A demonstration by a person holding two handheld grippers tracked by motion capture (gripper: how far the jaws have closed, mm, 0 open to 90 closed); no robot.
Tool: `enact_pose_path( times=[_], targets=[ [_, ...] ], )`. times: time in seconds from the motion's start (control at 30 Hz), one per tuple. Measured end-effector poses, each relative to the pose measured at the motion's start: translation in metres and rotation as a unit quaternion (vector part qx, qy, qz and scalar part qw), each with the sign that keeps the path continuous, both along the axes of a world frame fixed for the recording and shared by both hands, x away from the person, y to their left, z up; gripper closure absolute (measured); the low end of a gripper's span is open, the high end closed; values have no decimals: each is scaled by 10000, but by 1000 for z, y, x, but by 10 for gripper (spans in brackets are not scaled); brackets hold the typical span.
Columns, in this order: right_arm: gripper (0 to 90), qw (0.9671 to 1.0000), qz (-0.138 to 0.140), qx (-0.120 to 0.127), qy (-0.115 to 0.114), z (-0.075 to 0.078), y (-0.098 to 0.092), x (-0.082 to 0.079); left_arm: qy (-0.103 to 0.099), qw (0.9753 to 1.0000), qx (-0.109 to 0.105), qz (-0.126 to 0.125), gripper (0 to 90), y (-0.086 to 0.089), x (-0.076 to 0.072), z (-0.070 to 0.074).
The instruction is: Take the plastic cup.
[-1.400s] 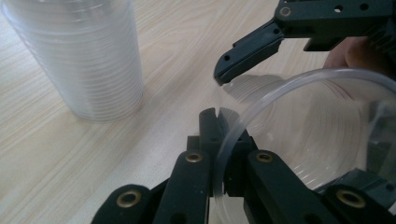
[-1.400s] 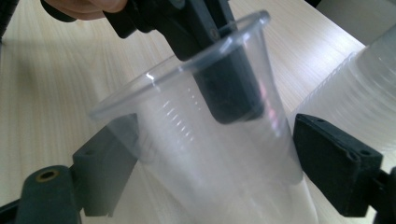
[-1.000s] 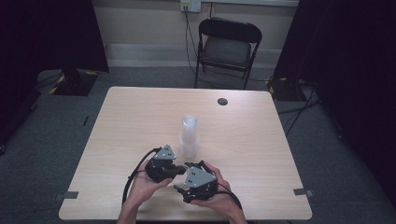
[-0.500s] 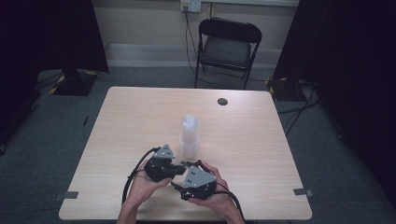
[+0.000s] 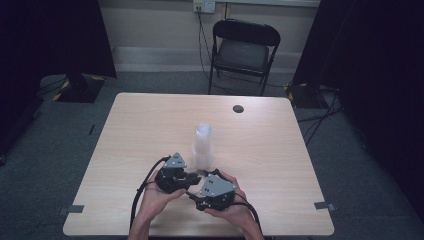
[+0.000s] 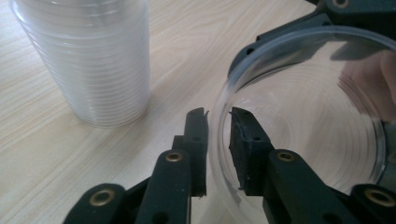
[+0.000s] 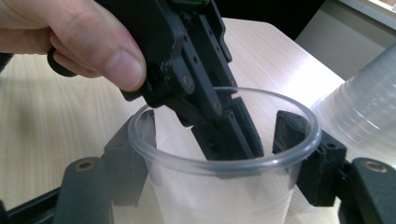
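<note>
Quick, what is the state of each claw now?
Left claw: shut on the rim of the clear cup.
Right claw: shut on the same cup, around its body.

cup stack (image 5: 202,145) just ahead of both grippers, open table (image 5: 280,150) to the right

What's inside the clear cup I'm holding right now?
One of the left gripper's fingers reaches inside the clear cup, pinching its rim against the other finger outside. The right gripper's fingers clasp its outside. Nothing else shows inside; the bottom is partly covered.
</note>
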State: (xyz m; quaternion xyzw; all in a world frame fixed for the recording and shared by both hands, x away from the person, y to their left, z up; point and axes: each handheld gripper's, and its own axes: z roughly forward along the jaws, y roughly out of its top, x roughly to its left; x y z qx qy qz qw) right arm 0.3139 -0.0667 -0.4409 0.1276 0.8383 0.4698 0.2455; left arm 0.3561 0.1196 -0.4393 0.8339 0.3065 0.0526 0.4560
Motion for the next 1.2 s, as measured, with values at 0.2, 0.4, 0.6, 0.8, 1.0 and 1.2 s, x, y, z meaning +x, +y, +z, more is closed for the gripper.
enact_pose_path(
  times=[0.2,0.4,0.6,0.8,1.0,1.2],
  targets=[
    [298,9999,-68,82,35,1,-2,1,-255,9995,-148,126,703,2,-5,1],
    [299,9999,-113,96,57,1,-3,2,-471,9981,-150,370,642,5,-8,1],
    [297,9993,-229,197,224,1,-5,5,-594,9963,-338,514,618,9,-9,3],
    [298,9984,-327,294,350,0,-9,6,-645,9935,-630,689,590,13,-11,3],
    [302,9963,-543,449,500,-1,-18,10,-779,9916,-742,714,538,13,-15,4],
    [304,9925,-916,561,590,-4,-28,16,-897,9901,-790,736,469,16,-20,8]
  ],
)
